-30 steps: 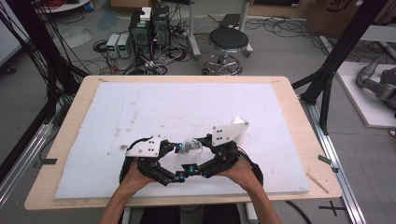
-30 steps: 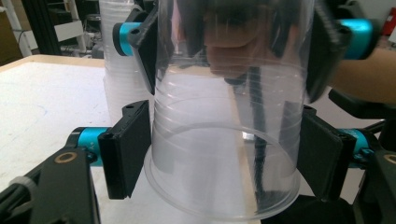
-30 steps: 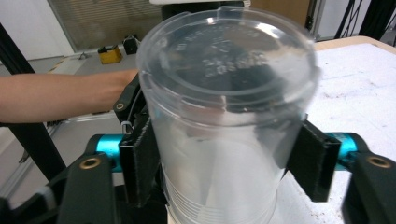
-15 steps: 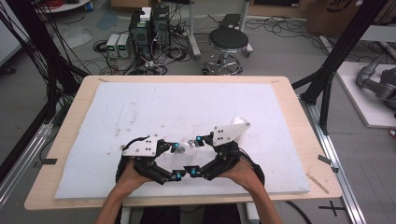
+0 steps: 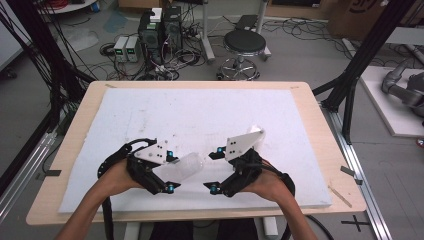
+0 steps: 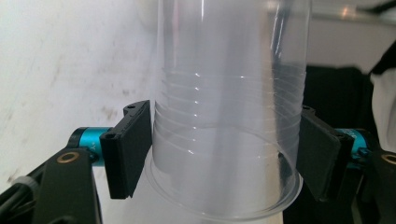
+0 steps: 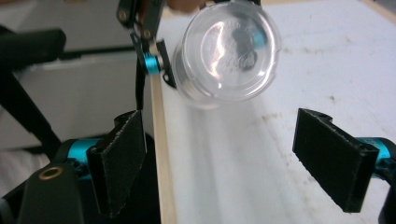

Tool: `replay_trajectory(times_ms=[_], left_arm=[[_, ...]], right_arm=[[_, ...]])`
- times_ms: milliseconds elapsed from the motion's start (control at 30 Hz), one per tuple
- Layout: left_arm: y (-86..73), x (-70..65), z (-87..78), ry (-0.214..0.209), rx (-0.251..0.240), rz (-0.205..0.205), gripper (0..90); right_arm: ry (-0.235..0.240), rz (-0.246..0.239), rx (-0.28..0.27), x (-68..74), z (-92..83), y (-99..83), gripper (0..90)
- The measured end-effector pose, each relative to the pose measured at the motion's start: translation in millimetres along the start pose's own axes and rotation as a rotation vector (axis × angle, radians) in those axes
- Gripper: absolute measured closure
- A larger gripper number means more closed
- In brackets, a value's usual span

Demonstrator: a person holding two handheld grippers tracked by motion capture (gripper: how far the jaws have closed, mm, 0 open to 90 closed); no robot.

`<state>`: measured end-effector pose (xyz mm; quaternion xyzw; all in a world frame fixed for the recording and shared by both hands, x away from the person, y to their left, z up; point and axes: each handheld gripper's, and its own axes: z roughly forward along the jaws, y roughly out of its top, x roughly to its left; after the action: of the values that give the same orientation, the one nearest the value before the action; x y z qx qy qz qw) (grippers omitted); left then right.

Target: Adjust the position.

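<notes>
A clear plastic cup (image 5: 186,167) with fine ridges round its wall lies sideways just above the white board. My left gripper (image 5: 171,170) is shut on it near the rim. In the left gripper view both pads (image 6: 128,149) press the cup (image 6: 224,140) from either side. My right gripper (image 5: 215,169) stands open a short way right of the cup's base, nothing between its jaws. From the right gripper view the cup's round base (image 7: 229,51) faces me beyond my open right gripper (image 7: 224,158), with the left gripper's finger (image 7: 156,60) beside it.
A white foam board (image 5: 200,115) covers most of the wooden table (image 5: 320,140). Both hands are near the front edge. Behind the table stand a stool (image 5: 244,42) and computer boxes (image 5: 160,27) on the floor. Black frame posts (image 5: 350,85) flank the table.
The two grippers, close together around the cup before, have drawn apart. The cup stayed with the left gripper, and the right gripper has backed off to the right.
</notes>
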<state>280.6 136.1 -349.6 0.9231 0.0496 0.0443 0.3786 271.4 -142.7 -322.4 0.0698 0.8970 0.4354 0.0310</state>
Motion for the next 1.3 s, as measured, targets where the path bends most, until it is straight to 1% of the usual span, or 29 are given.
replay_trajectory(times_ms=[67,133,167,200,267,300,333,400,633,700,733,833,1000,1067,1167,1200,1233,1267,1300], left_arm=[[2.9,0.6,-1.8,-0.010,0.062,-0.004,26.5],[5.6,0.7,-3.2,-0.017,0.125,0.002,26.5],[7.3,0.8,-3.6,-0.022,0.153,-0.003,26.5],[8.4,1.1,-4.0,-0.024,0.171,0.002,26.5],[11.9,1.4,-4.4,-0.031,0.212,0.005,26.5],[13.0,1.3,-4.6,-0.033,0.225,0.002,26.5],[14.8,1.7,-4.6,-0.037,0.243,0.001,26.5],[17.9,2.1,-4.8,-0.043,0.266,0.002,26.5],[26.2,2.4,-1.7,-0.049,0.296,0.012,26.6],[30.6,1.5,1.1,-0.052,0.297,0.018,26.6],[33.6,0.4,3.4,-0.055,0.294,0.022,26.6],[40.4,-1.9,8.7,-0.046,0.300,0.044,26.7],[47.7,-4.0,13.9,-0.051,0.300,0.052,26.8],[49.2,-4.0,14.9,-0.051,0.300,0.059,26.7],[49.4,-3.8,16.6,-0.050,0.303,0.053,26.8],[49.6,-3.2,16.9,-0.052,0.310,0.060,26.8],[49.3,-3.7,17.5,-0.051,0.306,0.052,26.8],[49.5,-3.7,17.7,-0.052,0.309,0.052,26.7],[49.8,-3.4,18.0,-0.054,0.314,0.061,26.8]], right_arm=[[-0.004,-0.016,0.061,0.5,-0.7,5.0,17.4],[-0.008,-0.030,0.129,1.0,-0.5,9.8,17.4],[-0.008,-0.033,0.168,1.3,-0.1,12.3,17.4],[-0.006,-0.045,0.211,1.2,0.9,15.3,17.4],[-0.004,-0.060,0.276,1.9,3.0,19.5,17.4],[0.001,-0.070,0.312,2.1,5.0,22.2,17.4],[0.001,-0.083,0.329,1.9,6.3,23.6,17.4],[-0.008,-0.090,0.369,2.3,8.6,27.4,17.4],[-0.005,-0.096,0.402,2.0,13.3,35.2,17.5],[-0.011,-0.101,0.420,2.5,16.0,37.0,17.4],[-0.006,-0.104,0.424,2.3,17.8,37.8,17.5],[-0.002,-0.109,0.435,2.1,23.3,40.7,17.5],[0.005,-0.113,0.449,3.1,27.5,43.7,18.4],[0.006,-0.123,0.444,2.1,27.8,44.6,19.6],[0.007,-0.122,0.438,1.9,27.7,45.4,19.8],[0.007,-0.123,0.438,1.9,27.7,45.5,20.7],[0.011,-0.125,0.439,1.8,27.7,45.6,23.2],[0.014,-0.127,0.439,1.7,27.6,45.8,23.8],[0.015,-0.126,0.438,1.7,27.8,45.8,23.8]])
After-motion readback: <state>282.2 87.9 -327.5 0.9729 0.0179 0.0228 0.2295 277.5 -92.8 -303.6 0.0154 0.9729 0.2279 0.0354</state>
